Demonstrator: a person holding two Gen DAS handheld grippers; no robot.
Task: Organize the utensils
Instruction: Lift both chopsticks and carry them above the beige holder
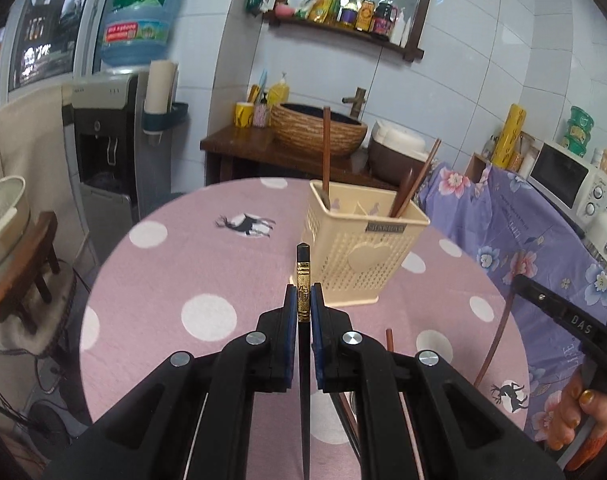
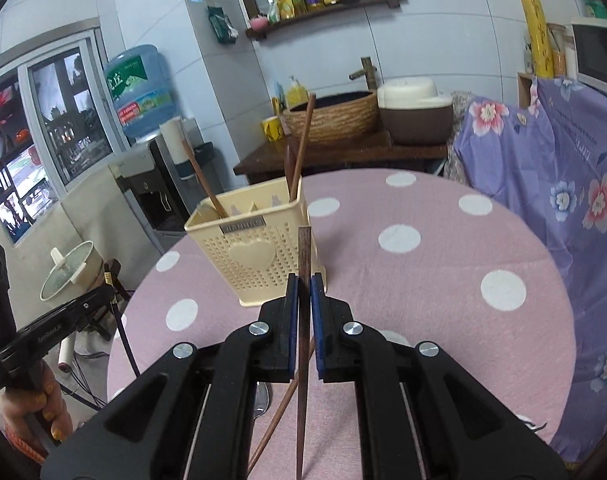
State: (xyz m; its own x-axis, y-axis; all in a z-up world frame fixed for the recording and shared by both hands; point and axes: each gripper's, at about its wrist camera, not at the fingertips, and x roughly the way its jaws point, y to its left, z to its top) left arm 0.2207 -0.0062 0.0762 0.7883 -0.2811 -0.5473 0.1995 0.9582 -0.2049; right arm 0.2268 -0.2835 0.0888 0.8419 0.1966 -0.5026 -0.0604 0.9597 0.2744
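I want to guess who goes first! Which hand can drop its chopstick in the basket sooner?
Probably the right gripper: its brown chopstick already overlaps the cream basket. The left gripper looks slightly farther.

A black chopstick (image 1: 303, 280) with a gold-patterned band near its top end is clamped upright in the left gripper (image 1: 303, 300), above the worktop (image 1: 163, 280) and just in front of the cream perforated utensil basket (image 1: 363, 256). A dark brown wooden chopstick (image 2: 304, 300) stands pinched in the right gripper (image 2: 303, 292), near the same basket. The basket stands upright on the worktop and already holds several brown wooden utensils (image 2: 299, 148) leaning in its compartments, while another brown chopstick (image 2: 281, 412) lies loose on the worktop.
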